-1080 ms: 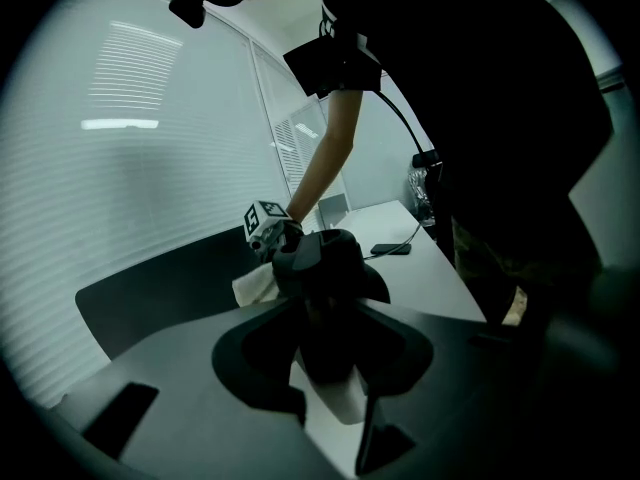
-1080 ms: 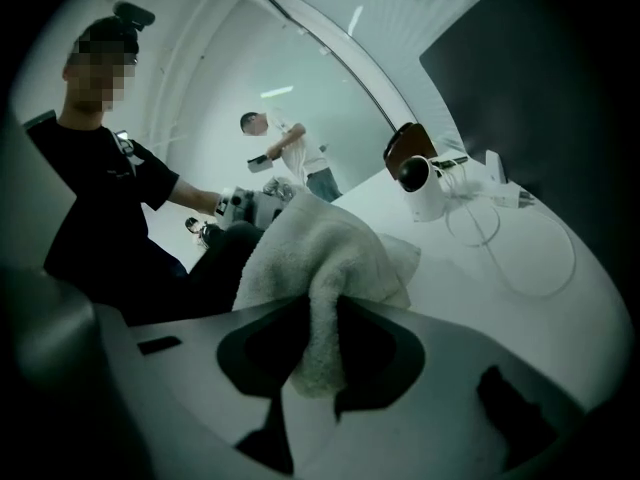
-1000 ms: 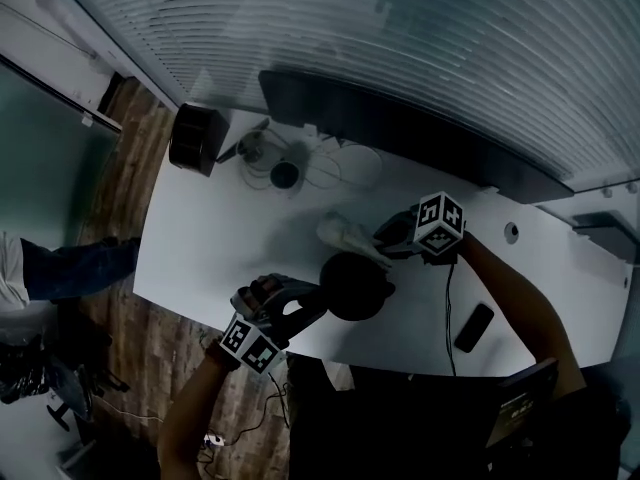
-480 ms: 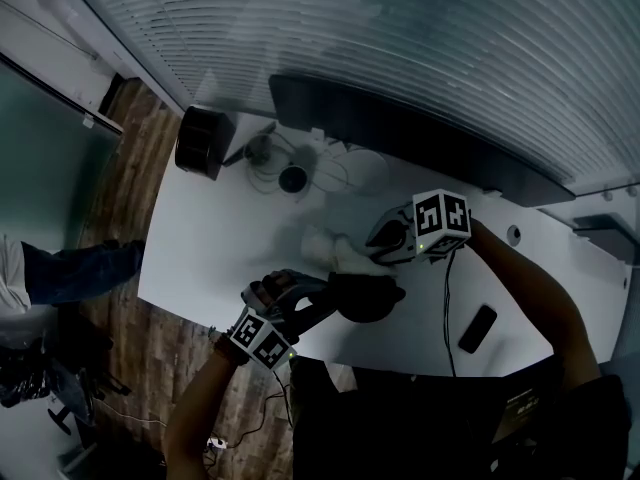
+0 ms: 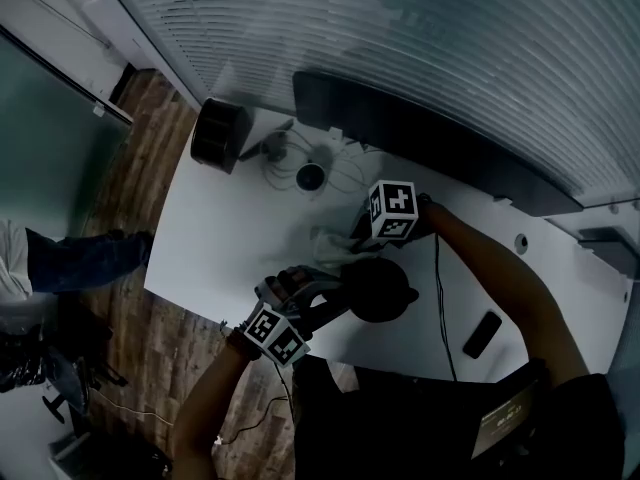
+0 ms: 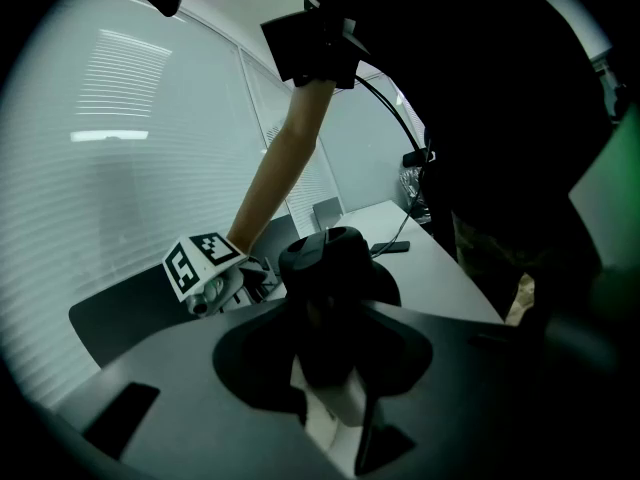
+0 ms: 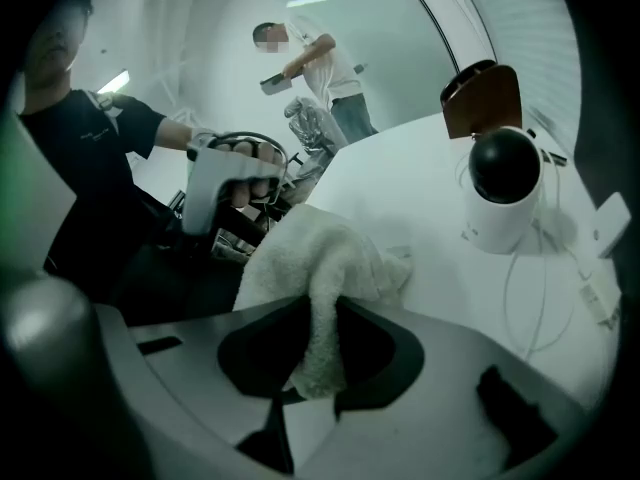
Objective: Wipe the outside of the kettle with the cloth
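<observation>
The left gripper (image 6: 330,373) clamps the stiff, likely heavy black rounded kettle (image 6: 335,268) by its handle on the white desk (image 5: 225,233) while the right gripper (image 7: 312,373) pinches the limp white terry cloth (image 7: 320,258) beside it

body check | left gripper (image 5: 322,294): grey jaw body, black-and-white square-marker cube (image 5: 275,335) | right gripper (image 5: 354,236): grey jaw body, matching cube (image 5: 393,211), thin dark cable (image 5: 437,298) trailing | clothing: black short-sleeved T-shirt (image 7: 88,140), forearms uncovered

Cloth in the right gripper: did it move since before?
Yes. In the head view the cloth has slid left with the right gripper, closer to the round device on the table.
</observation>
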`<state>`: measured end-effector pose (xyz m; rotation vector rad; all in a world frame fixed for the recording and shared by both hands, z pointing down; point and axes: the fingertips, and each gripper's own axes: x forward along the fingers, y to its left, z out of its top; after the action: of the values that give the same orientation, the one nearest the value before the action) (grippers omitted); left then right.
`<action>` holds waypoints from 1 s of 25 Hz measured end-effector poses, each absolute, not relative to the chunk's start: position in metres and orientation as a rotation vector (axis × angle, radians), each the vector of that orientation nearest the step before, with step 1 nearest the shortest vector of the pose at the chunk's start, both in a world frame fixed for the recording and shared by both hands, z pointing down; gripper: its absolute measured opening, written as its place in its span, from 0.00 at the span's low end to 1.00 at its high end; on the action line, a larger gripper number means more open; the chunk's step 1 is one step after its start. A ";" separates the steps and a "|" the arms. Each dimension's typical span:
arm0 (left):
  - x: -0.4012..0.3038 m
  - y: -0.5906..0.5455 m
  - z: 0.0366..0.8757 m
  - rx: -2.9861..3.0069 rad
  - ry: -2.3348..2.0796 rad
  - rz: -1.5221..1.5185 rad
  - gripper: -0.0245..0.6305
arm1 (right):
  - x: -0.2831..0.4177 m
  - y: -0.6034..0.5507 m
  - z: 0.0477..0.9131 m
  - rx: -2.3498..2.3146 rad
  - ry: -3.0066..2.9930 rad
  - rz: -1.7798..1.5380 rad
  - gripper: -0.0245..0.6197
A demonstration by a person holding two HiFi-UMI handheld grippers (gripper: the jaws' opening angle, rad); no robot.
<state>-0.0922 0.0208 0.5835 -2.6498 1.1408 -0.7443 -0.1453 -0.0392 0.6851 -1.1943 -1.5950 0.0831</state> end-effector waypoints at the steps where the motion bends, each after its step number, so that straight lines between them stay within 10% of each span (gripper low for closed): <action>1: -0.092 0.021 0.584 -2.649 1.139 -0.743 0.23 | -0.148 -0.034 0.689 -1.202 -1.582 0.079 0.17; 25: -0.097 0.022 0.584 -2.669 1.243 -0.705 0.23 | -0.157 -0.010 0.604 -1.270 -1.865 0.142 0.16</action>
<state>-0.0975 0.0222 0.5837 -2.6693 1.2426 -0.7048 -0.1567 -0.0102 0.6039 -1.2703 -1.8649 0.1421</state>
